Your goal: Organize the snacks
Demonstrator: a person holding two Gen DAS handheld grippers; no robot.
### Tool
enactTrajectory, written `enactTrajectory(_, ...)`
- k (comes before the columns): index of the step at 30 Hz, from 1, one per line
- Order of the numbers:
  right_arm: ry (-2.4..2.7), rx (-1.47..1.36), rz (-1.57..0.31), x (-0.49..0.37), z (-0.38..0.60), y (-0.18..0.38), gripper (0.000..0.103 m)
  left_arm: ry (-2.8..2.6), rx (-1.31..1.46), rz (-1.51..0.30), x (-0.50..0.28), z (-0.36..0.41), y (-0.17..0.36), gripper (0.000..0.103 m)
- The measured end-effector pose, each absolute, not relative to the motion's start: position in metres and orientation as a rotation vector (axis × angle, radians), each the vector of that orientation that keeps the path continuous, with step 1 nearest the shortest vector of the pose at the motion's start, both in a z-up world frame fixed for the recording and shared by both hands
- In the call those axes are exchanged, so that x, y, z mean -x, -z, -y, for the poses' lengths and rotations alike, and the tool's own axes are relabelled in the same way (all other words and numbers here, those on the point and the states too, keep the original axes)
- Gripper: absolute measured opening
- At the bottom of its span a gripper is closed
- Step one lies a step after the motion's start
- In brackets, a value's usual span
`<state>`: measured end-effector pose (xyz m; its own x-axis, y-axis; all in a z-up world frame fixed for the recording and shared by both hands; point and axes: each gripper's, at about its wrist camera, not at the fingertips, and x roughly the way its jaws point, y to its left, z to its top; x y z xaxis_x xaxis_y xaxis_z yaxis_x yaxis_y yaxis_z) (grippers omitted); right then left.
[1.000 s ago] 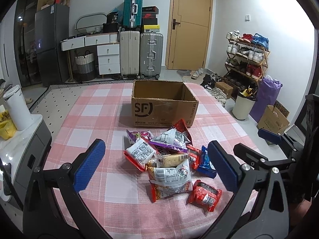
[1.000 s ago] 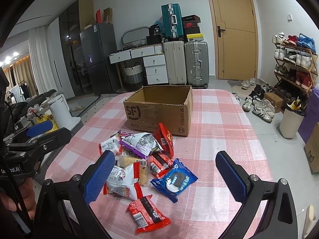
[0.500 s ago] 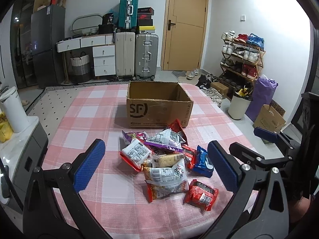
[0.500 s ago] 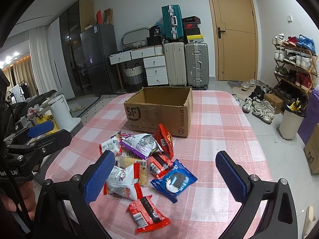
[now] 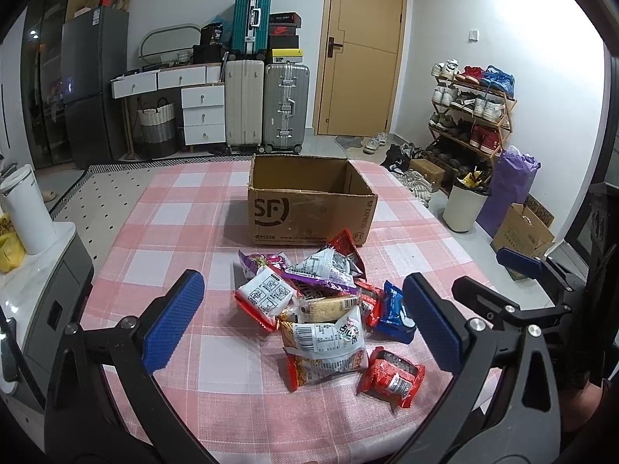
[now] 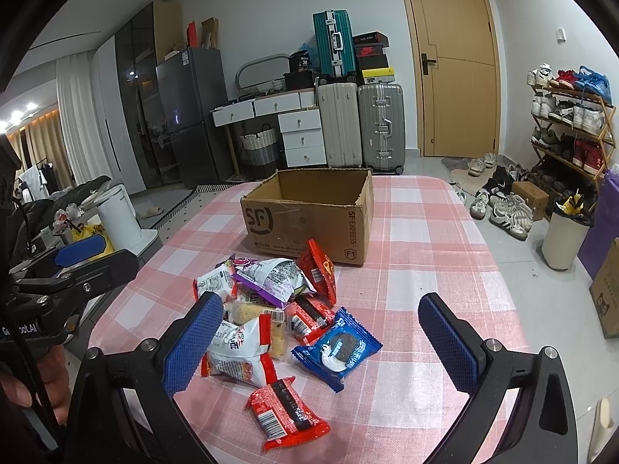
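A: Starting with the biggest thing: your desk (image 5: 185,208), under its pink checked cloth, carries the cardboard box (image 5: 309,208) at twelve o'clock from the snack pile (image 5: 321,305). Nothing shows inside the box, though its floor is hidden from you.

B: So how far along am I?

A: By my reading, you're at the very start. Every packet lies on the cloth, bunched just in front of the box. The blue cookie packet (image 6: 336,348) sits at the pile's three o'clock edge, and the red packet (image 6: 286,413) lies nearest you at six o'clock, slightly apart.

B: And my tools?

A: Your left hand-held gripper (image 5: 305,323) is spread wide and carries nothing. Your right hand-held gripper (image 6: 321,346) is also wide and carries nothing, hovering over the near side of the pile.

B: Room to move?

A: Bare cloth lies at nine and three o'clock of the pile. The near desk edge runs close behind the red packet, so lift rather than drag it.
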<state>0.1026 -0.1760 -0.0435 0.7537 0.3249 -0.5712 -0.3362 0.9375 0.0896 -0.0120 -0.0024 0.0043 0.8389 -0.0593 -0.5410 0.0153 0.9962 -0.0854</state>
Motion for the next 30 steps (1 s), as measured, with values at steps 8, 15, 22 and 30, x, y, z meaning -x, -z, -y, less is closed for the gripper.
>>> enactTrajectory(8, -0.36, 0.024, -0.618, -0.099, 0.177, 0.045, 0.103, 0.03, 0.091, -0.59, 0.009, -0.003, 0.002, 0.102)
enactTrajectory(15, -0.394, 0.05, -0.63, -0.091, 0.176, 0.054, 0.103, 0.048, 0.121, -0.595, 0.009, -0.009, 0.006, 0.102)
enactTrajectory(22, -0.501, 0.07, -0.649, -0.082, 0.169, 0.068, 0.103, 0.041, 0.144, -0.599, 0.006, -0.017, 0.013, 0.102)
enactTrajectory(30, -0.563, 0.105, -0.737, -0.078, 0.157, 0.105, 0.103, 0.028, 0.177, -0.616, 0.002, -0.031, 0.023, 0.102)
